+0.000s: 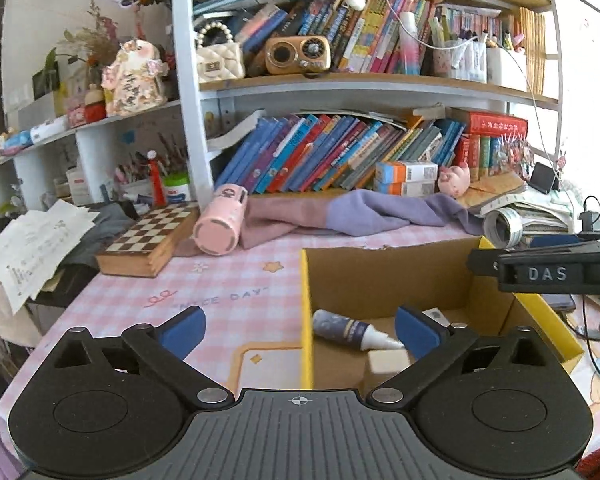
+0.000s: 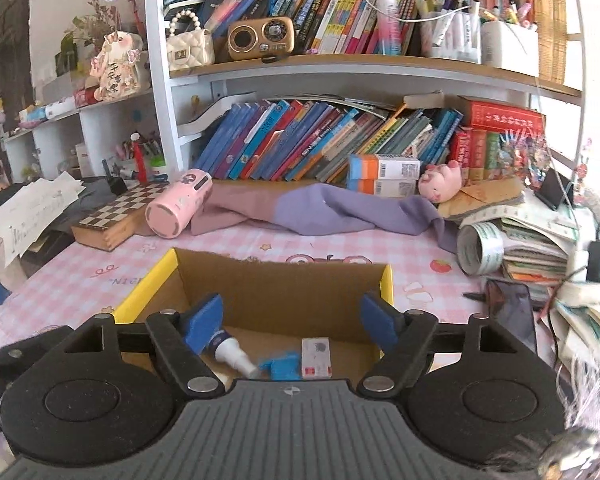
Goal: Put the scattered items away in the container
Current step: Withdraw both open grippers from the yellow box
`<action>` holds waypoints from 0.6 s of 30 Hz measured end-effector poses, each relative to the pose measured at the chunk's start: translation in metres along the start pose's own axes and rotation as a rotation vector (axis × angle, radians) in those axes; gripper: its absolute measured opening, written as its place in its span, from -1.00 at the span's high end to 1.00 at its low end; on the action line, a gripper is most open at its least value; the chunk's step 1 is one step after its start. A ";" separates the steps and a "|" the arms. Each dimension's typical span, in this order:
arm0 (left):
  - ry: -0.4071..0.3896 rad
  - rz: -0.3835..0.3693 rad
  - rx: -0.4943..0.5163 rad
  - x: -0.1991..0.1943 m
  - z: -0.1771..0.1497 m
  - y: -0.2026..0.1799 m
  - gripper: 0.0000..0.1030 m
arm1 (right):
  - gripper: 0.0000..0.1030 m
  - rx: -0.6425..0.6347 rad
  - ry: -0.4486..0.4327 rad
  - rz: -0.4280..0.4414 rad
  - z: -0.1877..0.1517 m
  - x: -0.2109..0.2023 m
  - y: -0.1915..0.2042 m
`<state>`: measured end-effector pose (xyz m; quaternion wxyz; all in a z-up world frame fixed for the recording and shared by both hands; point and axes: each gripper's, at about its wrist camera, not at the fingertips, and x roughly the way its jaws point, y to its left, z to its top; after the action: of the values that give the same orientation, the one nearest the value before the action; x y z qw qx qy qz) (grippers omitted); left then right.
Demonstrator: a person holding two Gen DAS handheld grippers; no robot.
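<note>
At twelve o'clock from my right hand-held gripper [image 2: 292, 320], a purple cloth [image 2: 320, 212] lies bunched along the foot of the bookshelf [image 2: 160, 80]. A pink tumbler [image 2: 178, 208] rests on its side at eleven o'clock, touching the cloth's left end and leaning beside a chessboard box [image 2: 112, 220]. At two o'clock sits a roll of tape [image 2: 480, 248] against a pile of papers, with a dark phone [image 2: 510, 312] lying flat nearer me at three o'clock. A pink pig toy [image 2: 440, 178] perches behind the cloth.

The cardboard box [image 2: 280, 284], yellow-edged and open-topped, stands on the pink checked counter [image 2: 420, 264] right under my right gripper. Inside lie a dark bottle with a white nozzle [image 2: 230, 354], a blue piece [image 2: 282, 366] and a small white-and-red packet [image 2: 316, 358], close together on the floor of the box.

My right gripper's jaws are spread wide, holding nothing. My left hand-held gripper [image 1: 300, 330] is likewise spread and empty, straddling the box's left wall [image 1: 306, 312] with the same bottle [image 1: 352, 330] at one o'clock.
</note>
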<state>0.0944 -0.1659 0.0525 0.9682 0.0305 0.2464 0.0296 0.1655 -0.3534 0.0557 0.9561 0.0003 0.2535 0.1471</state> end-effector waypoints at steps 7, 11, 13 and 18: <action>0.000 -0.001 -0.031 -0.022 -0.015 0.025 -1.00 | -0.60 0.002 -0.019 -0.050 -0.015 -0.028 0.025; 0.015 0.001 -0.049 -0.033 -0.028 0.040 -1.00 | -0.62 0.001 -0.010 -0.070 -0.027 -0.040 0.040; 0.027 0.006 -0.062 -0.039 -0.035 0.048 -1.00 | -0.63 0.001 -0.001 -0.080 -0.034 -0.048 0.048; 0.059 0.041 -0.091 -0.052 -0.053 0.064 -1.00 | -0.68 -0.002 0.039 -0.097 -0.053 -0.063 0.066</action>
<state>0.0206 -0.1034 0.0354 0.9602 -0.0093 0.2724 0.0618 0.0690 -0.3121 0.0453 0.9570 -0.0157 0.2714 0.1010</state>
